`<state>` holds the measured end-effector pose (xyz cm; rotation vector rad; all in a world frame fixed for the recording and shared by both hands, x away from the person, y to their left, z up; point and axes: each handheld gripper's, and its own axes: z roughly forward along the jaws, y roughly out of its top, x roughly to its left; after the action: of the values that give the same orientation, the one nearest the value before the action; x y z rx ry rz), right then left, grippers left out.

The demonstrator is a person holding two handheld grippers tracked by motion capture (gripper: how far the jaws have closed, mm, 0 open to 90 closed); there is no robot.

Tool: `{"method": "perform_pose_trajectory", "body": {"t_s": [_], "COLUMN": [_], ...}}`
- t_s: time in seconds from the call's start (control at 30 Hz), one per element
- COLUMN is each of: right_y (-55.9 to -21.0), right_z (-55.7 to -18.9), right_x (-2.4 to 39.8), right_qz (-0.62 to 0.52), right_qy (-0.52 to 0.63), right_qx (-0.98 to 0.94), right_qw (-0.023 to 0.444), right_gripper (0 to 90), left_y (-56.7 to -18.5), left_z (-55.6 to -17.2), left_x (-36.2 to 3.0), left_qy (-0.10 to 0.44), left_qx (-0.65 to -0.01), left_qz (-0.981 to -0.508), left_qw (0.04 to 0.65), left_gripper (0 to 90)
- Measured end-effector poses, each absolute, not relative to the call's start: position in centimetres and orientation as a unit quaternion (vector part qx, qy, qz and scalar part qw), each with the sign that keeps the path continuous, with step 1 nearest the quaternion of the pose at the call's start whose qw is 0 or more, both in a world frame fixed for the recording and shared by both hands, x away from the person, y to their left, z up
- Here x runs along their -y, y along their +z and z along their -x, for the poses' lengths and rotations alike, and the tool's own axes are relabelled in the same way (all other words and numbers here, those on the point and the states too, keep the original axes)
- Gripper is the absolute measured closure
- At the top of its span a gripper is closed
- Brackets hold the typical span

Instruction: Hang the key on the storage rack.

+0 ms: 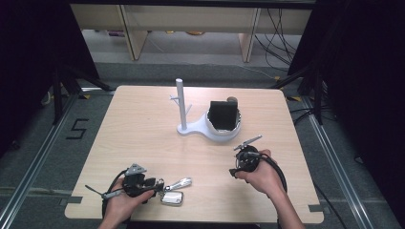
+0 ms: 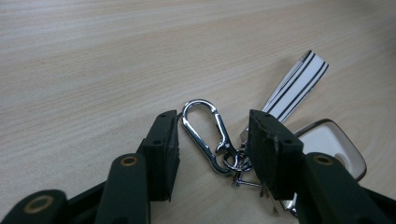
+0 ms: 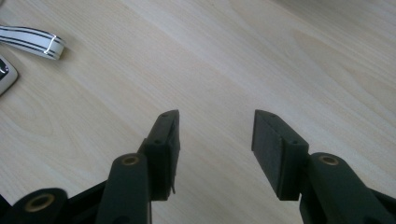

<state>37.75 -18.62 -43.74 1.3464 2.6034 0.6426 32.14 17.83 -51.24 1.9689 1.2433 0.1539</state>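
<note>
A key bunch lies near the table's front edge: a silver carabiner [image 2: 205,135], a white striped strap [image 2: 299,86] and a white key fob [image 2: 334,144]. My left gripper [image 2: 212,126] is open and low over the table, and the carabiner lies between its jaws, with the left jaw's tip at the clip's upper end. From above, the left gripper [image 1: 152,183] sits just left of the fob [image 1: 173,198] and strap [image 1: 179,182]. My right gripper [image 3: 215,121] is open over bare wood; in the high view it [image 1: 244,161] is right of centre. The strap [image 3: 32,41] lies far to its left.
A white stand [image 1: 180,102] with an upright post and small hooks rises mid-table; its bowl-shaped base [image 1: 224,135] holds a black box [image 1: 223,114]. Bare wooden table [image 1: 143,129] lies to the left and front of the stand. Dark frames and cables surround the table.
</note>
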Motion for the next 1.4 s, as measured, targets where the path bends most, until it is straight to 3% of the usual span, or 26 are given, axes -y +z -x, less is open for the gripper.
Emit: {"method": "perform_pose_trajectory", "body": {"t_s": [0.17, 0.3, 0.5, 0.67, 0.73, 0.8, 1.07, 1.4], "right_y": [-43.9, -44.2, -44.1, -44.2, -44.3, -44.2, -44.0, -44.5], "right_z": [-37.6, -37.5, -37.4, -37.5, -37.5, -37.4, -37.5, -37.1], "right_x": [18.5, 18.4, 18.2, 18.4, 18.4, 18.5, 19.0, 19.3], "right_qz": [-0.450, -0.449, -0.452, -0.445, -0.448, -0.451, -0.452, -0.452], "right_qy": [0.214, 0.214, 0.214, 0.216, 0.215, 0.213, 0.212, 0.216], "right_qx": [-0.864, -0.865, -0.863, -0.867, -0.865, -0.864, -0.864, -0.864], "right_qw": [0.067, 0.063, 0.064, 0.064, 0.065, 0.063, 0.060, 0.050], "right_gripper": [52.3, 52.0, 51.9, 51.7, 51.7, 51.5, 51.0, 50.7], "left_y": [-51.2, -51.2, -51.2, -51.1, -51.0, -50.7, -49.7, -48.7], "left_z": [-32.0, -32.0, -32.9, -34.0, -34.3, -34.7, -35.4, -36.8], "left_x": [-17.5, -17.4, -17.3, -17.2, -17.1, -16.9, -16.5, -15.3], "left_qy": [0.067, 0.088, 0.097, 0.100, 0.100, 0.094, 0.080, 0.052], "left_qx": [-0.474, -0.447, -0.434, -0.427, -0.416, -0.416, -0.407, -0.391], "left_qz": [-0.791, -0.810, -0.819, -0.824, -0.832, -0.834, -0.855, -0.887], "left_qw": [0.381, 0.370, 0.363, 0.358, 0.354, 0.349, 0.312, 0.241], "left_gripper": [58.6, 69.6, 73.4, 73.4, 70.9, 62.5, 55.9, 63.9]}}
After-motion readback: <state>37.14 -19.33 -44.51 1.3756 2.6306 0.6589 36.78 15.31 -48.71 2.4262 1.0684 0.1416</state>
